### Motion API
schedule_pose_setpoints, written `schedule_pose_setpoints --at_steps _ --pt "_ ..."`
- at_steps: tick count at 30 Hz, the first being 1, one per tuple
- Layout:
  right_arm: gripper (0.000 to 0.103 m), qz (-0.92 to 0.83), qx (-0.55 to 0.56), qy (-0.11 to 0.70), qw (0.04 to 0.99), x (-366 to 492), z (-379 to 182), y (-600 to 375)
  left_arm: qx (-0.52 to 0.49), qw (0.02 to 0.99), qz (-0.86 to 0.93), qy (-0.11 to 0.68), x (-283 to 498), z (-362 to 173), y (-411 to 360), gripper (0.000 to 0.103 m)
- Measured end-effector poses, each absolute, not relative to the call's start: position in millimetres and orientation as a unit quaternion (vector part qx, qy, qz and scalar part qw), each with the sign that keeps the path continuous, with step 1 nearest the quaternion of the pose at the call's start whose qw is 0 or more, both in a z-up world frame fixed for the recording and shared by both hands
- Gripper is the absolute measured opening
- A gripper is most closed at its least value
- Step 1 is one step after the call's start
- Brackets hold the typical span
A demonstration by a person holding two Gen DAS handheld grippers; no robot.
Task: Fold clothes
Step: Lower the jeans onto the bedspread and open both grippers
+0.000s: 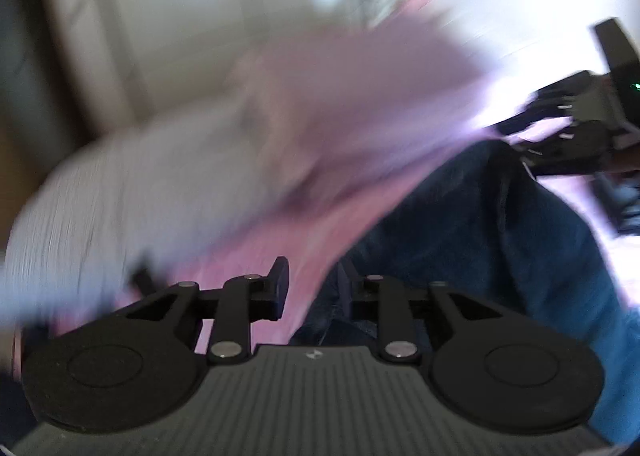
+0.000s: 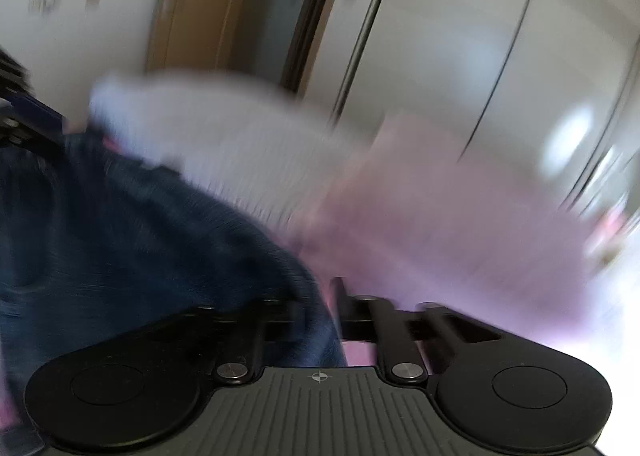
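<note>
Item: blue denim garment [image 1: 500, 223], coarse weave, blurred; we cannot tell its long axis. Our left gripper [image 1: 310, 288] and right gripper [image 2: 320, 308] each pinch an edge, over pink bedding [image 1: 248, 256].

Blurred room around a pink surface

A pink sheet [image 1: 248, 256] covers the surface below. Behind it stand pale cabinet doors [image 2: 460, 35] with dark vertical gaps between them, and a brown wooden door frame [image 2: 208, 3] beside a white wall [image 2: 80, 35]. All of it is blurred.
</note>
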State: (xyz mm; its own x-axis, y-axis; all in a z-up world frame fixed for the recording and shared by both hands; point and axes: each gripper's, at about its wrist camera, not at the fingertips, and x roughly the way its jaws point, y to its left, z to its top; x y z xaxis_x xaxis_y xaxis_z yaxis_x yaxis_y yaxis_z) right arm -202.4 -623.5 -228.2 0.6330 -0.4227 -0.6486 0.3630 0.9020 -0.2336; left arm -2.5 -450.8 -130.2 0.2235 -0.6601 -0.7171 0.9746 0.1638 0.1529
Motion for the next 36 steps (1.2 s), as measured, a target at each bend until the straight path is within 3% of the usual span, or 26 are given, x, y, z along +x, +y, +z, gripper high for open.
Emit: schedule_pose_setpoints --at_steps 3,7,10,12,17,22,23,24,26,28,29,34,35,36 --pt "0.056 -0.192 0.011 0.384 0.903 -193.0 -292.4 -629.4 0.305 0.726 -0.515 0.337 14.1 -191.3 -430.3 0.025" --pt "0.061 -0.173 0.116 0.410 0.888 -165.5 -307.2 -628.0 0.291 0.706 -0.486 0.424 6.2 -250.8 -357.4 0.034" --pt "0.077 -0.180 0.196 0.436 0.860 -223.8 -302.8 -586.7 0.269 0.681 -0.493 0.470 -33.4 -277.3 -303.3 0.051" --pt "0.077 -0.194 0.235 0.451 0.839 -255.5 -303.5 -562.7 0.261 0.668 -0.496 0.489 -45.1 -293.6 -299.1 0.062" --pt "0.077 -0.272 0.288 0.488 0.778 -330.5 -315.5 -505.4 0.265 0.637 -0.492 0.531 -76.1 -343.0 -308.5 0.061" --pt "0.077 -0.212 0.181 0.526 0.803 -337.0 -320.7 -433.3 0.231 0.621 -0.484 0.572 -79.4 -370.5 -301.7 0.060" --pt "0.077 -0.185 0.153 0.537 0.808 -330.5 -328.8 -416.8 0.225 0.620 -0.482 0.576 -77.9 -375.0 -301.2 0.059" --pt "0.077 -0.158 0.125 0.548 0.812 -324.0 -336.8 -400.3 0.217 0.618 -0.483 0.581 -76.5 -377.9 -300.7 0.044" --pt "0.077 -0.106 0.063 0.571 0.812 -311.0 -357.1 -371.7 0.212 0.617 -0.486 0.582 -75.2 -377.8 -300.3 0.039" --pt "0.077 -0.076 -0.001 0.584 0.808 -302.3 -373.1 -352.0 0.211 0.623 -0.486 0.575 -72.5 -370.3 -297.5 0.023" --pt "0.077 -0.068 -0.026 0.589 0.805 -298.3 -380.1 -345.9 0.208 0.628 -0.486 0.572 -69.0 -364.1 -294.4 0.010" --pt "0.074 -0.048 -0.057 0.601 0.796 -288.4 -403.5 -342.7 0.199 0.636 -0.515 0.539 -51.2 -323.6 -272.7 0.006" --pt "0.048 -0.042 -0.042 0.598 0.799 -293.0 -399.6 -347.9 0.203 0.637 -0.520 0.532 -48.5 -318.6 -269.4 0.005" --pt "0.029 -0.047 -0.036 0.595 0.802 -298.4 -392.5 -352.8 0.204 0.638 -0.521 0.530 -45.9 -316.6 -266.7 0.005"
